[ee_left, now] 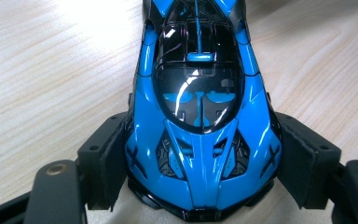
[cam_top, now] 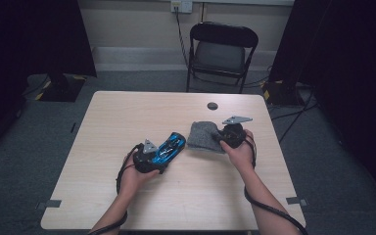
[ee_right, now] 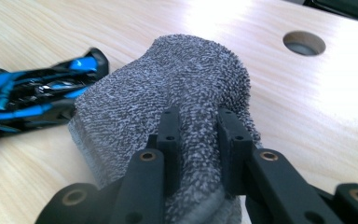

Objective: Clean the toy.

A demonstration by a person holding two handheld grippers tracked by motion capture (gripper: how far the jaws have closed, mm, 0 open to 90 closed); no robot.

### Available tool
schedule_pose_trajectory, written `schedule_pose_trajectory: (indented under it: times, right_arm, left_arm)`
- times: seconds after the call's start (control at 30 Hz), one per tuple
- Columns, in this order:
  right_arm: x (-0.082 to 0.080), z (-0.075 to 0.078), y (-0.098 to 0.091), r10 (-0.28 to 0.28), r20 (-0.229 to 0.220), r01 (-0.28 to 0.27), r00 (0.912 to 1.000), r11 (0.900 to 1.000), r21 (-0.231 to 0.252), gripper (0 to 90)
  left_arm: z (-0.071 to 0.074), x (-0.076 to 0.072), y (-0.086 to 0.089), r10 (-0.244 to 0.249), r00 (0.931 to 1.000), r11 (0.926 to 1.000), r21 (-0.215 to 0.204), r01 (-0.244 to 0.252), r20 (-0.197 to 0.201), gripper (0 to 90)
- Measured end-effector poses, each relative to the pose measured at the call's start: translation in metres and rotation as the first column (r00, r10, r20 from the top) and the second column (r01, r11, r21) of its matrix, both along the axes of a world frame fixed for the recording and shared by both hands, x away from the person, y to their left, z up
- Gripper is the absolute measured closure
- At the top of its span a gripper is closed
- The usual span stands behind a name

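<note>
Two grippers work at mid-desk (cam_top: 127, 112). Left gripper (cam_top: 152, 159) is clamped on the blue toy car's (ee_left: 200, 116) nose, car lying toward the near-left edge. Right gripper (cam_top: 227, 137) pinches a fold of grey cloth (ee_right: 177, 88) just beside the car, toward the right edge.

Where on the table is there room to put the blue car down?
The near strip of the table between the two forearms is bare, and so is the far left part beyond the blue car. The middle is crowded: the car in the left gripper sits close beside the grey cloth in the right gripper. Skip the cable hole.
</note>
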State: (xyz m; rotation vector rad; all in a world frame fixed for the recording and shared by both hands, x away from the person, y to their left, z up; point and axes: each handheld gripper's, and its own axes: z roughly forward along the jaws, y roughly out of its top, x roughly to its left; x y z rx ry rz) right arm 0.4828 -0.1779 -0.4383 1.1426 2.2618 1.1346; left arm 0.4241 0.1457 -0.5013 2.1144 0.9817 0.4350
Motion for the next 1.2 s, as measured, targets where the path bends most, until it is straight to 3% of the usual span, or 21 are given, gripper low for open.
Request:
schedule_pose_trajectory:
  times: [0.23, 0.6, 1.2]
  right_arm:
    - [-0.007, 0.012, 0.016, 0.046, 0.026, -0.047, 0.9986, 0.9980, 0.042, 73.5]
    - [-0.014, 0.015, 0.049, 0.122, 0.029, -0.123, 0.9922, 0.9905, 0.061, 73.4]
    - [-0.021, 0.006, 0.097, 0.219, 0.013, -0.220, 0.9756, 0.9748, 0.040, 73.3]
  left_arm:
    - [0.000, 0.000, 0.000, -0.001, 1.0000, 1.0000, 0.001, 0.001, 0.000, 26.0]
    - [0.000, 0.000, 0.000, 0.000, 1.0000, 1.0000, 0.000, 0.000, 0.000, 26.0]
    - [0.000, 0.000, 0.000, 0.000, 1.0000, 1.0000, 0.000, 0.000, -0.001, 26.0]
